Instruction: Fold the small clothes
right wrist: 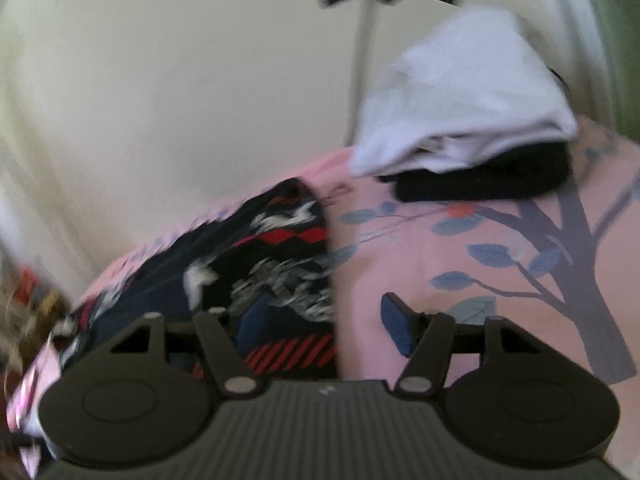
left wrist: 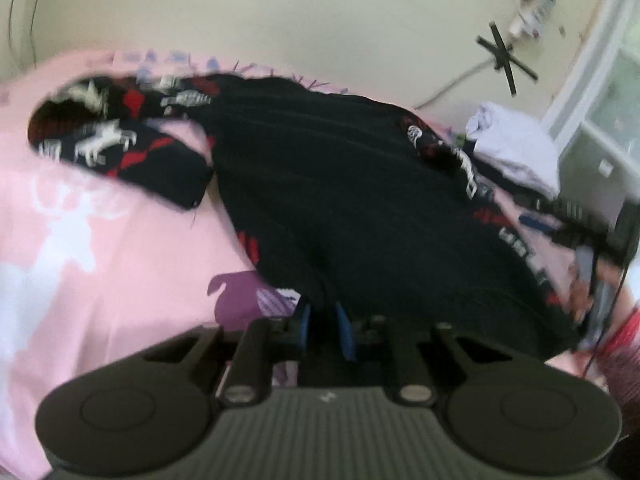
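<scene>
I am holding the left claw (left wrist: pixel 322 322) nearly closed on the near hem of the dark patterned sweater (left wrist: pixel 360 200), its blue pads (left wrist: pixel 343 330) pinching a fold of knit between them. The garment is lying spread across the pink bedsheet (left wrist: pixel 80 260), body facing me, one sleeve (left wrist: pixel 116 148) trailing off to the left with its reindeer pattern showing.

The right claw (right wrist: pixel 320 328) is standing wide open and gripping nothing; one blue pad (right wrist: pixel 396 330) is hovering over bare sheet while the other sits over the sweater's patterned edge (right wrist: pixel 280 264). Whether it is touching the cloth I cannot tell, as the frame is blurring.

What I am worrying about: the left pinch looks shallow, right at the hem, so if I lift quickly the heavy knit may be slipping out, or I may be catching only one layer and dragging the sweater askew. With only one side held, the garment is likely to pivot and bunch rather than fold square. The right claw, closing where it is, may be grabbing sheet along with the sweater and pulling the bedding up too. Beyond it, a stack of folded white (right wrist: pixel 460 92) and black clothes (right wrist: pixel 480 180) is sitting near the far edge of the bed; a wide swing could be knocking it over.
</scene>
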Demonstrator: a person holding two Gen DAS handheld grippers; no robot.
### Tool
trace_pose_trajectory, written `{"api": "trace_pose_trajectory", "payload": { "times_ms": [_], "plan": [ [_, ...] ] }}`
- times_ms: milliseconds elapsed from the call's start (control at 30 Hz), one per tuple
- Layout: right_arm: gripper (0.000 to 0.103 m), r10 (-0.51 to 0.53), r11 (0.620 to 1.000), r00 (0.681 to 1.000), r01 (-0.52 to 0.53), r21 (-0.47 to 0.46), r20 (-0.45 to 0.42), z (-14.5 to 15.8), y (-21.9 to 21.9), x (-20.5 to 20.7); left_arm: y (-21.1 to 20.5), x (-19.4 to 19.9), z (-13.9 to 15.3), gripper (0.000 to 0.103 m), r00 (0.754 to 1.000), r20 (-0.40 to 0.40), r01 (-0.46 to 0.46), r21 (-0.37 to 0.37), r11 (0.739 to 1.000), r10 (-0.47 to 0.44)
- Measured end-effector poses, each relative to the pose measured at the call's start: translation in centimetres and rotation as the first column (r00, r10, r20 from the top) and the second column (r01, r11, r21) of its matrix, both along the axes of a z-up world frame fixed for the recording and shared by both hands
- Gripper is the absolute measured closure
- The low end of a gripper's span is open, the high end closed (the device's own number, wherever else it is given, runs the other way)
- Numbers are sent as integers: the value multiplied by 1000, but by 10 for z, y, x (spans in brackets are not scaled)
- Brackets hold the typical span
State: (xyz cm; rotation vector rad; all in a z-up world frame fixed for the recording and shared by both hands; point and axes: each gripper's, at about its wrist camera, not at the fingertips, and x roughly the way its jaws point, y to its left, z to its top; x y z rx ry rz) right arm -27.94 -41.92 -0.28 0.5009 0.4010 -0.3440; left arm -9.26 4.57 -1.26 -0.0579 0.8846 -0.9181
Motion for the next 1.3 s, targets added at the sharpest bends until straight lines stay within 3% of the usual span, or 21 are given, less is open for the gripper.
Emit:
{"api": "trace_pose_trajectory", "payload": {
  "times_ms": [167,233,333,467,533,600,633,667,700,733,767,800,833,933,1000,1067,1100,1133,1167,1200,1300],
  "plan": [
    [48,163,974,977,-181,-134,-136,13,43,-16,19,16,0,90,995,-100,-23,-77,997,15],
    [70,177,965,962,-211,-154,-210,8,53,-20,21,16,1,90,995,-103,-26,-90,996,16],
    [99,155,955,963,-204,-217,-221,4,67,-28,27,15,5,90,995,-95,-35,-108,994,24],
    [103,90,934,974,-156,-320,-210,26,67,-39,53,22,22,91,994,-83,-85,-164,983,72],
    [103,-12,878,971,-104,-467,-240,43,61,-47,69,24,30,91,992,-78,-111,-182,977,99],
    [103,-225,733,937,-17,-680,-266,51,48,-53,81,26,35,91,989,-42,-144,-162,976,139],
    [103,-323,678,906,21,-734,-273,52,35,-56,86,29,34,91,988,-52,-153,-167,974,146],
    [98,-384,681,875,53,-730,-295,53,20,-59,89,32,31,91,987,-75,-152,-175,973,141],
    [68,-395,720,861,74,-690,-321,54,9,-62,90,33,28,91,987,-98,-147,-179,973,131],
    [37,-377,762,869,95,-640,-320,56,6,-67,89,33,24,88,986,-110,-142,-175,974,124],
    [27,-342,791,898,116,-601,-277,57,12,-74,86,33,21,86,985,-119,-145,-162,976,126],
    [27,-265,827,934,92,-555,-239,57,22,-80,83,33,17,71,983,-127,-148,-145,978,130],
    [28,-165,872,962,39,-488,-219,56,32,-82,82,33,13,52,982,-132,-148,-127,981,132],
    [28,85,959,986,-120,-257,-141,45,63,-79,79,31,8,46,982,-145,-139,-122,983,121],
    [31,195,963,972,-215,-161,-132,31,83,-68,82,30,4,46,983,-154,-118,-128,985,98],
    [44,242,951,955,-268,-154,-168,15,107,-53,78,28,1,46,983,-158,-108,-119,987,89],
    [84,261,945,947,-291,-150,-187,7,116,-49,77,28,-1,51,983,-163,-102,-117,988,82],
    [101,279,941,938,-310,-134,-205,0,123,-44,74,28,-2,70,983,-167,-91,-111,990,72],
    [101,281,942,936,-311,-127,-211,-4,129,-41,71,28,-2,86,984,-168,-76,-102,992,58],
    [101,286,939,936,-316,-136,-204,-3,133,-40,69,28,-1,91,984,-172,-58,-90,994,42],
    [101,366,918,922,-380,-111,-130,25,138,-51,80,27,17,92,990,-139,-32,-101,994,18]
  ]
}}
